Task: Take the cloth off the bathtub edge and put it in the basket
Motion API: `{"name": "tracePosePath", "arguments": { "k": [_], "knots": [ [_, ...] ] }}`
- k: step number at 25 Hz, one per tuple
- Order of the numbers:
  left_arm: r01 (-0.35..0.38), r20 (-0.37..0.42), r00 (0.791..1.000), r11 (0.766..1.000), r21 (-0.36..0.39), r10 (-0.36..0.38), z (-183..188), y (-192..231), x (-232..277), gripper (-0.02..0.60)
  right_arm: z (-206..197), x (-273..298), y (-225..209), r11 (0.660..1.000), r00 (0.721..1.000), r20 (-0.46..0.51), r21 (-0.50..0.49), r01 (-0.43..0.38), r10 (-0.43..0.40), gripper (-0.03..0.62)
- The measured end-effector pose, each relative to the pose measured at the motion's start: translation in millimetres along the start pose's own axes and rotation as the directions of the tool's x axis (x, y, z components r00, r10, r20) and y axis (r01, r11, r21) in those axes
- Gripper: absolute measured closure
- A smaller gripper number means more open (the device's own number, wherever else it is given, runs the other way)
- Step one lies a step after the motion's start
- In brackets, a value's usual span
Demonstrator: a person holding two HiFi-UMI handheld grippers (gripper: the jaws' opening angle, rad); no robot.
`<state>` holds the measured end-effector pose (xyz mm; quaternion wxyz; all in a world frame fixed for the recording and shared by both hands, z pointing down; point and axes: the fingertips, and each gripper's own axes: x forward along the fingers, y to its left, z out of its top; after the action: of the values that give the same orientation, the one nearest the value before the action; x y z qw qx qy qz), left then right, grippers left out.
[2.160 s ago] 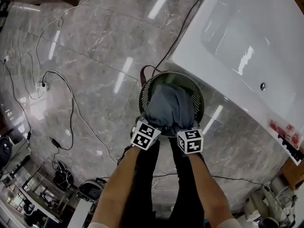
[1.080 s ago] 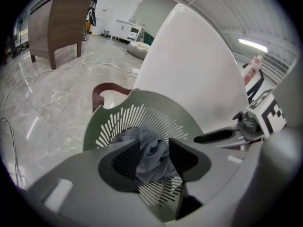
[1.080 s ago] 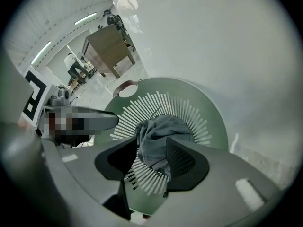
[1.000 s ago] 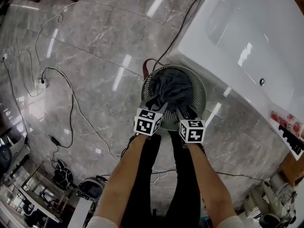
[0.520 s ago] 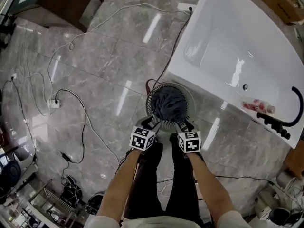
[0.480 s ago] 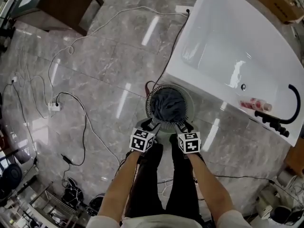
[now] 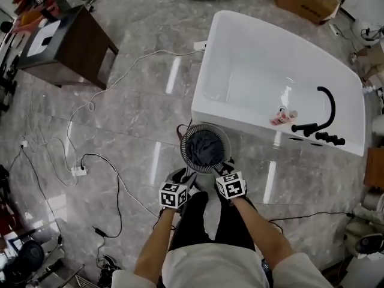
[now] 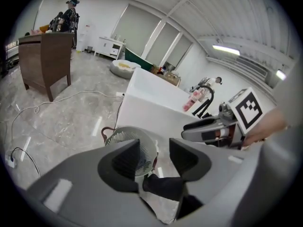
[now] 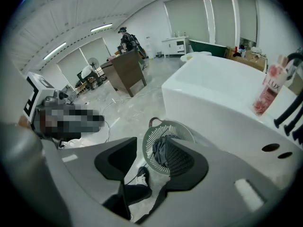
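Nearest the person, the left gripper (image 7: 183, 176) and right gripper (image 7: 226, 166) hang with jaws spread and empty, just short of the round grey slatted plastic basket (image 7: 184, 146). The dark grey-blue cloth (image 7: 205, 149) lies bunched inside. It looks soft, light and limp, so a raised fold is probably the best place to pinch it. Beyond stands the white bathtub (image 7: 240, 114).
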<state>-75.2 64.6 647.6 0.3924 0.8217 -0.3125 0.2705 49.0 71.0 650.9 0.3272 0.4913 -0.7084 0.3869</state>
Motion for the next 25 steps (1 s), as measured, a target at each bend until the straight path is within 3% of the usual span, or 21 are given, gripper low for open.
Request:
{"name": "tracePosePath", "arguments": {
  "k": [4,12,18,22,25],
  "knots": [
    [0.006,0.039,0.999,1.0,0.027,-0.007,11,-27,-44,0.334,22,-48,20,1.0,0.997,0.081,-0.005,-0.002,0.003,0.411],
    [0.018,0.1,0.995,0.997,0.075,-0.025,29,-68,-86,0.334,18,-117,42,0.997,0.98,0.197,0.069,-0.018,0.004,0.411],
    [0.002,0.123,0.992,0.999,0.032,-0.006,31,-70,-88,0.334,-17,-121,47,0.995,0.989,0.146,0.085,-0.05,0.037,0.411],
    [-0.025,0.129,0.991,1.0,-0.007,0.025,37,-59,-89,0.337,-8,-120,37,0.993,0.988,0.152,0.109,-0.041,0.024,0.412],
    [-0.05,0.121,0.991,0.999,-0.011,0.051,33,-54,-88,0.388,-7,-117,35,0.996,0.989,0.146,0.084,-0.035,0.023,0.415]
  ]
}}
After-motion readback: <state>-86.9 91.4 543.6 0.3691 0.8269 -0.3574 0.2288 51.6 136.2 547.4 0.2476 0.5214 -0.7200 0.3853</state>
